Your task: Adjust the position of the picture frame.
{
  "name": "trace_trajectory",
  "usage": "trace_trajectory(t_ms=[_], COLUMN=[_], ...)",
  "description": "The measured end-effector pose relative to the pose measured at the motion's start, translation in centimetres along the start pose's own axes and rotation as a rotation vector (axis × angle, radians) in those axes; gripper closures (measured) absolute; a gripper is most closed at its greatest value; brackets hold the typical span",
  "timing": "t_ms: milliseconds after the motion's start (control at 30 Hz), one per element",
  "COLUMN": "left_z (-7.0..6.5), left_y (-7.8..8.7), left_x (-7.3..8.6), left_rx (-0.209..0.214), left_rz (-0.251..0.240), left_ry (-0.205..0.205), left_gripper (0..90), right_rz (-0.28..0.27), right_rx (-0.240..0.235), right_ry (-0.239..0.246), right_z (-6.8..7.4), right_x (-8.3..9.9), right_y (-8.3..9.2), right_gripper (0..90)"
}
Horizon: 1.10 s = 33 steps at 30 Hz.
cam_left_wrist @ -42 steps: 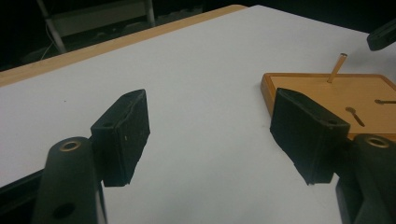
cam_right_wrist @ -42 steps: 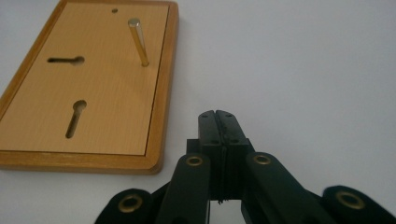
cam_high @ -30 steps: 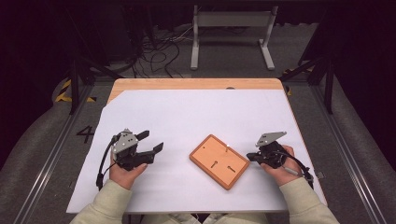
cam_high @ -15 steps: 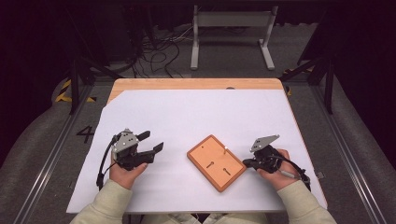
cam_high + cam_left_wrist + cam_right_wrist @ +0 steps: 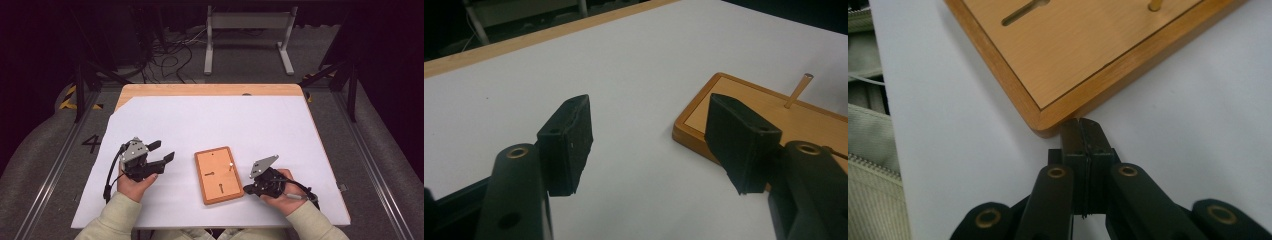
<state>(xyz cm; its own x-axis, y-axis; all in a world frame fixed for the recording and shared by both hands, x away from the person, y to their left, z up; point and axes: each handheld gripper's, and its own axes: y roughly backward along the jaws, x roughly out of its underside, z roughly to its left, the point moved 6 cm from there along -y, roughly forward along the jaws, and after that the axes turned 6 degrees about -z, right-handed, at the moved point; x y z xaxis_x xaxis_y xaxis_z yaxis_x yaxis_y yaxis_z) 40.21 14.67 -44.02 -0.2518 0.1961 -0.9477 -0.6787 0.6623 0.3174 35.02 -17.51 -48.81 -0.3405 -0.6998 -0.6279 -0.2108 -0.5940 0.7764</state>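
Your counter (image 5: 165, 90) carries a white sheet (image 5: 210, 125) over nearly all of it, leaving a bare wooden strip at the far edge. On that sheet, close to the near edge and about midway along it, lies the board (image 5: 219, 175), flat, with its slots and one small peg (image 5: 231, 165) facing up.

Your right gripper (image 5: 248, 188) has its fingers (image 5: 1087, 145) clenched on nothing, tips set against the board's near right corner; judging by that, you are nudging the board rather than lifting it.

Your left gripper (image 5: 162, 151) waits off the board's left side, clear of it. Its fingers (image 5: 569, 142) are released and have just been closing a little, with nothing between them, likely readying to steady that edge.
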Motion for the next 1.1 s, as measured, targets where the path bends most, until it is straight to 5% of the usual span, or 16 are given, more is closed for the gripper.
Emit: trace_trajectory(t_ms=[533, 733, 967, 1100], left_z=[0.7, 0.6, 0.6, 0.3], left_y=[-0.4, -0.5, -1.4, -2.1], left_x=[0.1, -0.1, -0.4, -0.5], left_rx=[-0.01, 0.028, 0.004, 0.007], left_rz=[0.029, 0.046, 0.109, 0.153], left_ry=[0.041, 0.068, 0.014, 0.013], left_gripper=[45.8, 59.0, 89.5, 89.8], right_rz=[-0.028, -0.041, -0.084, -0.117], right_rx=[-0.055, -0.062, -0.018, 0.028], right_ry=[0.05, 0.071, 0.046, 0.014], right_z=[1.9, 2.4, 1.2, -0.2], right_x=[-2.1, -2.9, -2.6, -2.4], right_y=[-2.3, -3.1, -1.1, 0.5], right_gripper=[90.0, 90.0, 90.0, 90.0])
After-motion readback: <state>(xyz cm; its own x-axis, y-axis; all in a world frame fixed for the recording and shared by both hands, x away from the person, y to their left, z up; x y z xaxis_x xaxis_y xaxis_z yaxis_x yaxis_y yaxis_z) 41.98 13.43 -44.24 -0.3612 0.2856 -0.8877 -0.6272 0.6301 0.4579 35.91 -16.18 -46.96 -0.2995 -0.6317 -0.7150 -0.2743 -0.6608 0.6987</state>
